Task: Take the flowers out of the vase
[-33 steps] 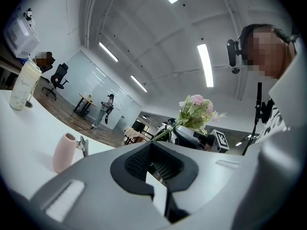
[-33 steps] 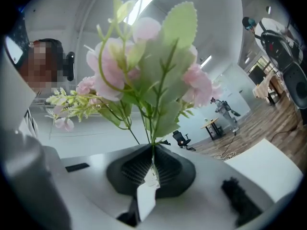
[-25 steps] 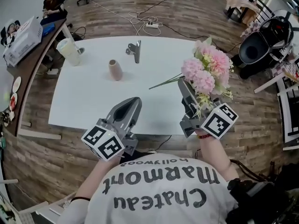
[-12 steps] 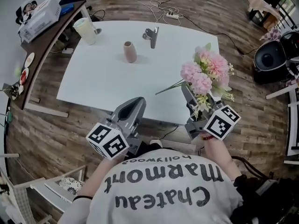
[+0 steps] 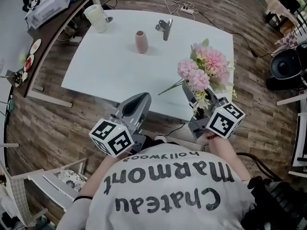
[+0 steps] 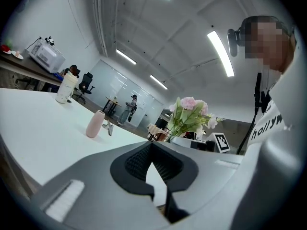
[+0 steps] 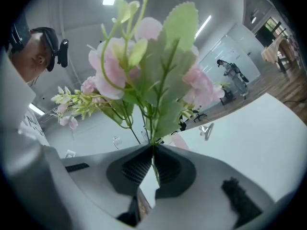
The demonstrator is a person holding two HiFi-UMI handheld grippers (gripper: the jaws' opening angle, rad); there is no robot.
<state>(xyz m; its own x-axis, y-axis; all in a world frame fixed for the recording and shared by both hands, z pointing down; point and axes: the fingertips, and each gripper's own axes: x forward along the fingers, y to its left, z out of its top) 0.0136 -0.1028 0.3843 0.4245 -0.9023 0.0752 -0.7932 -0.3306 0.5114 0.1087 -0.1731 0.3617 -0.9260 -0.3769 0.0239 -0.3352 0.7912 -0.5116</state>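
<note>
White table [image 5: 105,71] on a wood-plank floor [image 5: 57,123], open office behind. Pink vase [image 5: 141,42] is seen upright on the far part of the table, nothing in it. A metal clip [image 5: 165,28] lies just beside it and a pale cup [image 5: 97,18] stands at the far left corner.

Flowers [image 5: 204,68], a pink bunch with green leaves, are held in the air over the near right part of the table, well apart from the vase. The right gripper [image 5: 188,89] is clamped narrow on the stems. In the right gripper view the stems are pinched between the pads at the tips [image 7: 153,148] and the blooms fan out above. One loose green stem sticks out to the left of the bunch.

The left gripper [image 5: 143,98] is at the near table edge with its jaws drawn together and nothing between them [image 6: 152,145].

Step judged: removal is done, and the bunch is being carried clear. The next move likely calls for the bunch to be lowered flat onto bare table away from the edge, the stems rested first, and only then the jaws parted. The risk is judged to be the bunch sliding off the near edge.
</note>
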